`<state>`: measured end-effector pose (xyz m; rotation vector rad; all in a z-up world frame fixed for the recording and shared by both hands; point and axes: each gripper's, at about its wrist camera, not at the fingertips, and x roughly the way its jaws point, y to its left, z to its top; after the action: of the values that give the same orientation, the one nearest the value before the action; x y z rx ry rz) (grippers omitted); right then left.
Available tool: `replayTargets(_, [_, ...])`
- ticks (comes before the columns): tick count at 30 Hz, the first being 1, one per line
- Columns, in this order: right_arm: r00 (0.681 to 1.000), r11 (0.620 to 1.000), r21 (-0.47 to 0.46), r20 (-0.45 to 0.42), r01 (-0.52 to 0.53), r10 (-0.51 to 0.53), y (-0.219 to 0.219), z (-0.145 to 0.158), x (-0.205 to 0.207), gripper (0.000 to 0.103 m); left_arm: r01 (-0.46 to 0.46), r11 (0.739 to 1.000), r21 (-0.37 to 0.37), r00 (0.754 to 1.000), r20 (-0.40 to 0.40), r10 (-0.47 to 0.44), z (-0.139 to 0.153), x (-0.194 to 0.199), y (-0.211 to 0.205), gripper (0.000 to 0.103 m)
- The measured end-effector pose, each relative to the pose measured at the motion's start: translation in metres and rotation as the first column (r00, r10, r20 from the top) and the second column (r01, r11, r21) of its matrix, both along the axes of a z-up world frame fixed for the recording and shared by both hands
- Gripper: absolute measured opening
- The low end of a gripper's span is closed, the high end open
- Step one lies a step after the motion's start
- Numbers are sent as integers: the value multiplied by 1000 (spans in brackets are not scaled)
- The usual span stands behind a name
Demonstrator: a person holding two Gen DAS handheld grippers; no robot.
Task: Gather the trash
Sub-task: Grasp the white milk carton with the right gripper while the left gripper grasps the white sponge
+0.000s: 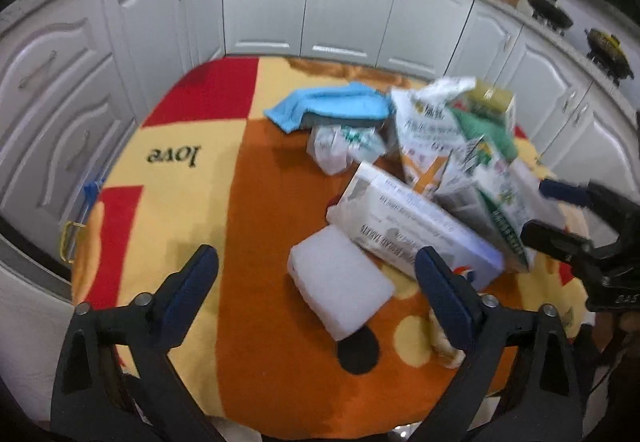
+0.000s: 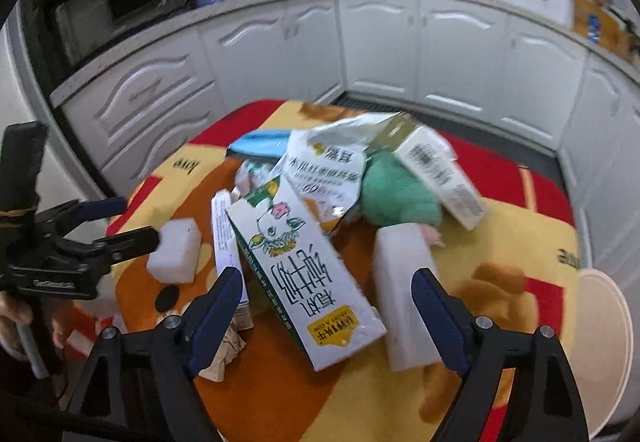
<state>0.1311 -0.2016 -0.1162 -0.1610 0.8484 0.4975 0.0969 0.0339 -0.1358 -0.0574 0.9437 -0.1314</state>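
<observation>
A heap of trash lies on a table under an orange, yellow and red blanket (image 1: 256, 202). My left gripper (image 1: 316, 256) is open, just short of a white foam block (image 1: 340, 286) that no pad presses. Behind the block lie a long white box (image 1: 408, 226), a milk carton (image 1: 492, 194), a white pouch (image 1: 428, 130) and a crumpled wrapper (image 1: 340, 146). My right gripper (image 2: 327, 276) is open over the near end of the milk carton (image 2: 312, 274) and grips nothing. A second foam block (image 2: 404, 290) stands by its right finger. Crumpled brown paper (image 2: 228, 350) lies by the left finger.
A blue cloth (image 1: 332, 106) lies at the back of the heap, with a green soft thing (image 2: 396, 194) and a barcoded box (image 2: 444, 178). A white round container (image 2: 604, 342) stands off the table's right edge. White kitchen cabinets (image 1: 348, 6) curve behind the table.
</observation>
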Motion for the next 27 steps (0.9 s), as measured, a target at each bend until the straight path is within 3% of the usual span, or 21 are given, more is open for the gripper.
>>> replayTargets(2, [999, 998, -45, 22, -33, 34, 7, -5, 5, 86, 14, 1000, 10, 999, -30, -14, -8, 6, -1, 81])
replayTargets(5, [996, 988, -134, 47, -70, 77, 17, -11, 12, 86, 29, 1000, -12, 997, -69, -30, -18, 12, -3, 71])
replayTargets(9, [993, 982, -160, 46, -99, 108, 30, -13, 18, 86, 26, 997, -75, 995, -94, -33, -23, 16, 2, 49])
replayTargets(11, [990, 978, -170, 51, -122, 132, 36, -11, 16, 79, 28, 996, -89, 994, -101, -37, -22, 16, 2, 41])
replayTargets(13, [987, 977, -151, 25, -151, 156, 42, -11, 18, 52, 43, 996, -82, 994, -97, -51, -20, 15, 2, 38])
replayTargets(19, [991, 984, -116, 9, -132, 134, 37, -6, 14, 52, 29, 997, -66, 997, -74, -34, -13, 10, 7, 33])
replayTargets(24, [997, 994, 81, -33, -71, 74, 6, 11, 4, 52, 23, 998, -64, 999, -43, -25, 2, 2, 13, 32])
replayTargets(27, [999, 989, 141, -27, -39, 44, -10, 20, -7, 52, 36, 998, -58, 999, -11, -36, 16, -1, 6, 32])
